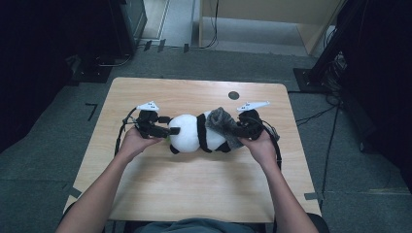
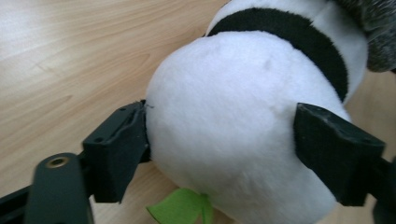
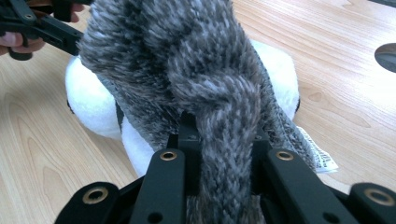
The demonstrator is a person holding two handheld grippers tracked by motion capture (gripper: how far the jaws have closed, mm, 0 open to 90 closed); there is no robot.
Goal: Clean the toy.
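So the panda plush point(image 1: 197, 133) is lying on its side roughly mid-table, a bit toward the far half, w/ a grey knit scarf point(image 1: 222, 124) bunched over its right end. Looks like the job is getting that scarf onto or around the toy.

Handling-wise, imo: plush is light, squishy, no stiff parts, so it'll dent under any squeeze and slide on the wood if pushed. Best hold is where it's round and fat. That's what the left gripper point(image 1: 167, 131) is doing: in the left gripper view its jaws are spread wide, one pad on each side of the white head point(image 2: 224, 140), pressing into the fur, so basically bracing it. There's a little green leaf bit point(image 2: 184, 207) poking out underneath, prob too flimsy to grab.

Scarf point(image 3: 196, 84) is chunky knit, floppy, stretchy and grippy rather than slippery, so it should stay put against the fur. It'll sag wherever it isn't held, tho. Right gripper point(image 1: 236, 131) has its jaws pinched on a thick strand of it, seen close up in the right gripper view. A white care tag point(image 3: 317, 154) sticks out of the panda on that side.

Table point(image 1: 194, 189) is plain light wood w/ a dark round cable hole point(image 1: 233, 95) near the far edge.
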